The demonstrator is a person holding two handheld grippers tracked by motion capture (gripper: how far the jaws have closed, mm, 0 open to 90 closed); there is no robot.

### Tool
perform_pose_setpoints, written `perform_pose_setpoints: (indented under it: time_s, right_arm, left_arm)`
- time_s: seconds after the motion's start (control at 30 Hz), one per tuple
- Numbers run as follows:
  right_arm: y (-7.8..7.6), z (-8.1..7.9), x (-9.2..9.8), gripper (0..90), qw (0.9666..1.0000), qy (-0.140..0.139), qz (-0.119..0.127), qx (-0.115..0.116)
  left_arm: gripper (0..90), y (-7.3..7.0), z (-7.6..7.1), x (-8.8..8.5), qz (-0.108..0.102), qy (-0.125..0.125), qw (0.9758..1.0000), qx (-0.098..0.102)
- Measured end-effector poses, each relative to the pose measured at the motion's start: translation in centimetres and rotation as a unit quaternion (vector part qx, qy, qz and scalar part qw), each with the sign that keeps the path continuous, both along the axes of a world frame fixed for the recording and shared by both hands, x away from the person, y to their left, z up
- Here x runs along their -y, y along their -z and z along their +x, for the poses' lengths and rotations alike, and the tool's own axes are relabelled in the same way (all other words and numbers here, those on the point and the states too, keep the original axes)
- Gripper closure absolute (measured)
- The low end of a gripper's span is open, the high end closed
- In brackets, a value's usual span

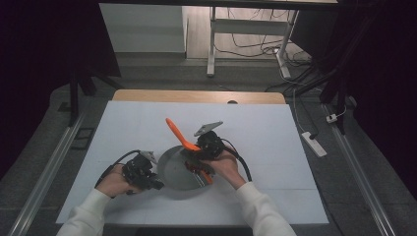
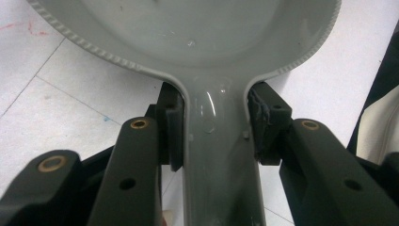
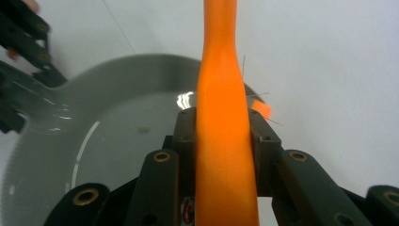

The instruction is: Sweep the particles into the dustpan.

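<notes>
A grey shallow pan lies on the white table cover, and its ribbed rim runs across the left gripper view. My left gripper is shut on the pan's flat handle, its pads pressing on both sides where the handle meets the bowl. My right gripper is over the pan's right side, shut on a long orange utensil. The utensil's handle runs straight up between the jaws, slanting above the pan. What its far end looks like I cannot tell.
The white cover lies on a wooden table and has free room all around the pan. Beyond the table stand a desk frame and loose cables on the floor. A power strip lies at the right.
</notes>
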State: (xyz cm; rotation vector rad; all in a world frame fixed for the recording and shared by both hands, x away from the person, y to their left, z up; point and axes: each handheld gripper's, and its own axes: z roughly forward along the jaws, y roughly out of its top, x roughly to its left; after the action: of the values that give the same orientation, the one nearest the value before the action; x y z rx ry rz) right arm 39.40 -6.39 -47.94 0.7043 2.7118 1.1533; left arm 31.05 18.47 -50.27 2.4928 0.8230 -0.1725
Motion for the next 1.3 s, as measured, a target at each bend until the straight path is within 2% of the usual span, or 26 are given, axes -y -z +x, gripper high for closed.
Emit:
perform_pose_setpoints:
  time_s: [0.07,0.13,0.2,0.27,0.3,0.43,0.57,0.67,0.83,1.0,1.3]
  right_arm:
    - [-0.5,-0.3,0.0,70.0,0.9999,-0.003,0.007,0.007]
    - [-1.0,-0.4,0.5,70.0,0.9997,0.006,0.012,0.018]
    - [-1.5,-0.3,1.7,70.0,0.9992,0.026,0.013,0.027]
    - [-1.6,-0.3,2.2,70.0,0.9989,0.033,0.012,0.031]
    - [-1.7,-0.2,3.1,70.0,0.9982,0.046,0.006,0.038]
    - [-1.4,-0.1,4.5,70.0,0.9968,0.067,-0.008,0.043]
    - [-1.1,0.1,6.0,70.0,0.9945,0.095,-0.011,0.042]
    - [-0.9,0.3,6.7,70.0,0.9937,0.104,-0.011,0.041]
    - [-0.7,0.6,6.9,70.0,0.9926,0.114,-0.011,0.041]
    - [-0.2,1.1,6.1,70.0,0.9916,0.118,-0.022,0.047]
    - [0.7,1.4,5.1,70.0,0.9934,0.105,-0.032,0.032]
  left_arm:
    - [61.4,0.0,0.0,0.0,0.0,0.0,1.0,0.0]
    - [61.4,0.0,0.0,0.0,0.0,-0.001,1.0,0.0]
    - [61.4,0.1,0.0,0.0,-0.001,0.0,1.0,-0.001]
    - [61.4,0.2,0.0,0.0,0.002,0.002,1.0,-0.001]
    - [61.4,0.2,0.0,0.0,0.003,0.001,1.0,-0.001]
    - [61.4,0.2,0.0,0.0,0.003,0.001,1.0,0.0]
    - [61.4,0.2,0.0,0.0,0.002,0.001,1.0,0.0]
    - [61.4,0.2,-0.1,0.0,0.001,0.002,1.0,0.001]
    - [61.4,0.1,-0.2,0.0,0.002,0.006,1.0,0.007]
    - [61.4,0.1,-0.4,0.1,0.001,0.007,0.9999,0.008]
    - [61.4,0.0,-0.5,0.1,0.001,0.01,0.9999,0.006]
